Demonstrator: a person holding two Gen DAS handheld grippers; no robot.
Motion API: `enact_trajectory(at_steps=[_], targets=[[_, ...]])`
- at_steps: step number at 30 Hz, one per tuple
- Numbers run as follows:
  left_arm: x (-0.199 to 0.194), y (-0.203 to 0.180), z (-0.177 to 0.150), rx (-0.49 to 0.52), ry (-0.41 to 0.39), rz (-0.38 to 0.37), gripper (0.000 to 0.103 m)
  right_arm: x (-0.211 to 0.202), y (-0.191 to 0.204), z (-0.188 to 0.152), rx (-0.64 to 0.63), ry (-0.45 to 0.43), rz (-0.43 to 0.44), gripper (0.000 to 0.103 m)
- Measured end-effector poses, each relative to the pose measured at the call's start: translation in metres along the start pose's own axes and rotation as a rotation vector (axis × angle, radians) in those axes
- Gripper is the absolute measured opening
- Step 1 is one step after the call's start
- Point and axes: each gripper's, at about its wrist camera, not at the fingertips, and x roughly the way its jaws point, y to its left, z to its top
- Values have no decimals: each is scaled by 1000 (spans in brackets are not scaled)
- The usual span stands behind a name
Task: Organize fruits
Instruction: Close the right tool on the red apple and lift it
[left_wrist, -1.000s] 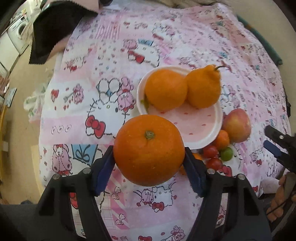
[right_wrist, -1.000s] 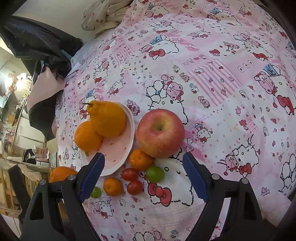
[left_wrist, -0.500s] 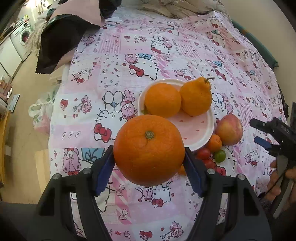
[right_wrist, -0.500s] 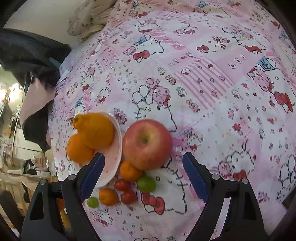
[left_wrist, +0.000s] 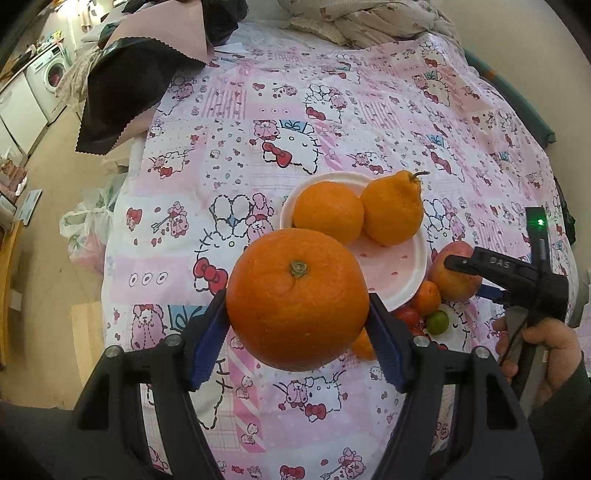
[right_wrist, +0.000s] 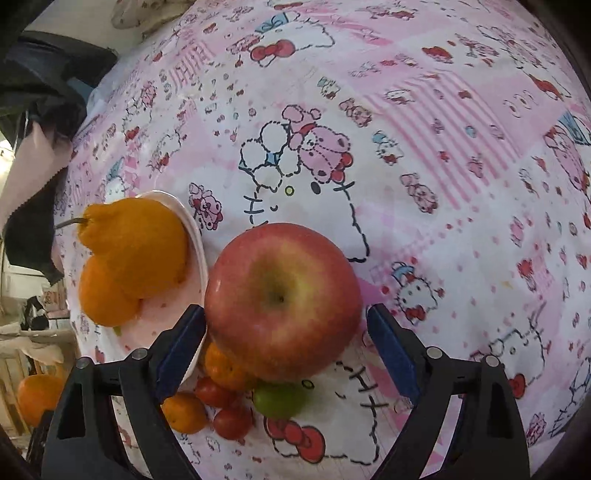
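1. The left tongs (left_wrist: 297, 332) grip a big orange (left_wrist: 297, 299) between their blue pads, holding it in the air above the patterned cloth (left_wrist: 258, 147).
2. Just beyond that orange sits a white plate (left_wrist: 402, 266), with a round orange (left_wrist: 328, 212) and a knobby, pear-shaped orange (left_wrist: 392, 208) touching each other on its far half. The near half of the plate is bare.
3. The right tongs (right_wrist: 286, 345) are spread wide around a red apple (right_wrist: 282, 301); the left pad is almost at its skin, the right pad stands clear, so nothing is gripped yet.
4. Under and just before the apple lie small fruits: a little orange (right_wrist: 223, 365), red tomatoes (right_wrist: 232, 421) and a green one (right_wrist: 279, 400).
5. The step in hand looks like gathering the large fruit onto the plate. Next, the left tongs should probably lower the orange onto the bare near half and release, while the right tongs close on the apple without nudging the small fruits.
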Motion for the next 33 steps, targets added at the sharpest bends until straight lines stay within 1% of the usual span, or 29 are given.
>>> enact_trajectory(at_steps=[7,9,16,19,25,28,29,31,33], targets=[[4,3,2,-10,-6,14,68,15,1,5,3,3,-23,91],[5,3,2,-4,-13,25,68,16,4,6,-14,4,-27,87],[13,8,3,-18,-1,51,68,11,4,6,-11,-11,-20,87],[13,9,3,-17,-7,55,68,1,2,8,-6,-46,-11,87],[11,15,3,-26,-20,66,68,-37,0,7,37,-143,55,87],[9,22,3,-49,-21,66,68,-68,6,2,15,-216,98,87],[8,24,3,-55,-21,65,68,-78,9,0,6,-235,128,87],[8,25,4,-60,-24,63,68,-89,15,-2,-17,-250,164,87],[7,25,5,-58,-29,65,68,-96,22,-5,-47,-260,180,87]])
